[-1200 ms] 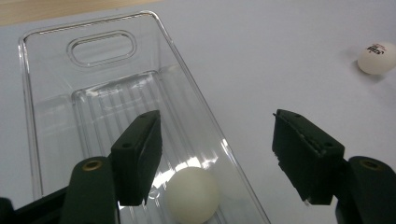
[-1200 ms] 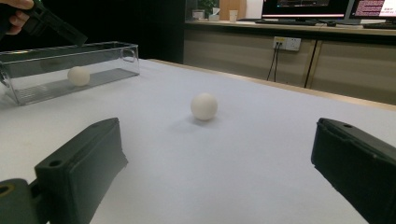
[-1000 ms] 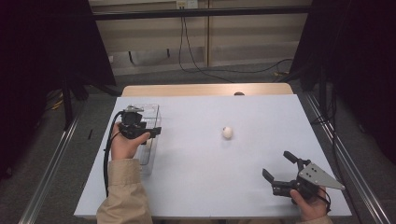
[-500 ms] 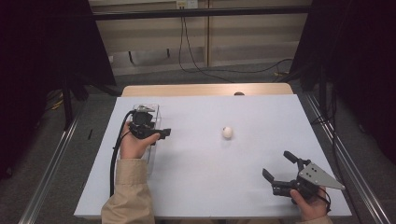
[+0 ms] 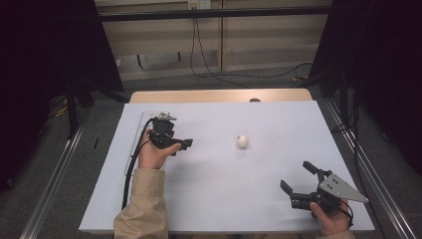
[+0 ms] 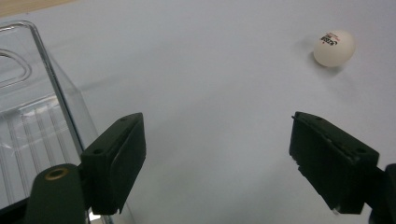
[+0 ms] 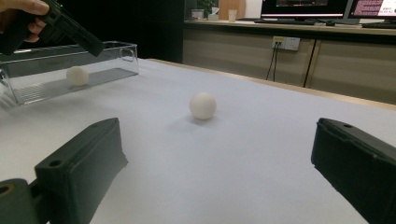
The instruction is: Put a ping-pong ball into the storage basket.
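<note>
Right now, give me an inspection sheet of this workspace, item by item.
Surface: white table top, flat, wooden strip along the far edge.
Job's things: one ping-pong ball loose mid-table; a second ball inside the clear plastic box at the table's left side.
Clutter: nothing seen.
Grippers: left gripper jaws open, held beside the box, aimed toward the loose ball; right gripper jaws open, near the front right corner, holding nothing.
Cables: black cable trails from the left gripper along the sleeve; wall cables hang behind the table.
Surroundings: dark curtains both sides, monitors on a bench.
</note>
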`<state>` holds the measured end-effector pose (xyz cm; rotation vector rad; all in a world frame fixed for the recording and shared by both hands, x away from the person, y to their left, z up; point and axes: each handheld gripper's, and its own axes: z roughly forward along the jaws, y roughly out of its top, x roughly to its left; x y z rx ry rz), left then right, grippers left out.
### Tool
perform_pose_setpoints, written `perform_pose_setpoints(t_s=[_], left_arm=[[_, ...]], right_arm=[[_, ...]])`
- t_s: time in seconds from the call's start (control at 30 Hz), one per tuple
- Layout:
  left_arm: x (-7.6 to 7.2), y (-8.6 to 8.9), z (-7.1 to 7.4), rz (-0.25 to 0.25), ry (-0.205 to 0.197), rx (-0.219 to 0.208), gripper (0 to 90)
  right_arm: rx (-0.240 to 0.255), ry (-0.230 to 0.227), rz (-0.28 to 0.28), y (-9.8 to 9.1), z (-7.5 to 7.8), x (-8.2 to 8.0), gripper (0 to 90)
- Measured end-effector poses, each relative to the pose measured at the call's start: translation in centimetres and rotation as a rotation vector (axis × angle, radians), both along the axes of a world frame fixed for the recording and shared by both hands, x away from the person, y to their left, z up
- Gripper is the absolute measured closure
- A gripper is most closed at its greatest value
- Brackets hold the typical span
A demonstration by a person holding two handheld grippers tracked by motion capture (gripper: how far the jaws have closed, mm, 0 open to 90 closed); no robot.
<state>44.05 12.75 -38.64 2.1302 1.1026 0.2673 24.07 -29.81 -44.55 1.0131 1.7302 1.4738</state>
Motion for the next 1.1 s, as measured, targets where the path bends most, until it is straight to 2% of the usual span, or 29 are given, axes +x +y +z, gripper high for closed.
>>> perform_pose_setpoints(t_s=[0.73, 0.87, 1.07, 1.1], left_arm=[[0.1, -2.5, -0.8, -0.026, -0.004, -0.015, 14.1], [0.1, -2.9, -0.9, -0.051, -0.001, -0.004, 13.9], [0.0, -3.7, -1.0, -0.075, 0.003, -0.023, 13.2], [0.0, -3.8, -1.1, -0.082, 0.003, -0.014, 13.2]], right_arm=[[-0.005, 0.006, 0.000, 0.0, 0.0, 0.0, 1.8], [-0.006, 0.006, 0.002, 0.1, -0.1, 0.0, 1.8], [-0.007, 0.006, 0.004, 0.1, 0.0, 0.0, 1.8], [-0.007, 0.006, 0.004, 0.1, -0.1, 0.0, 1.8]])
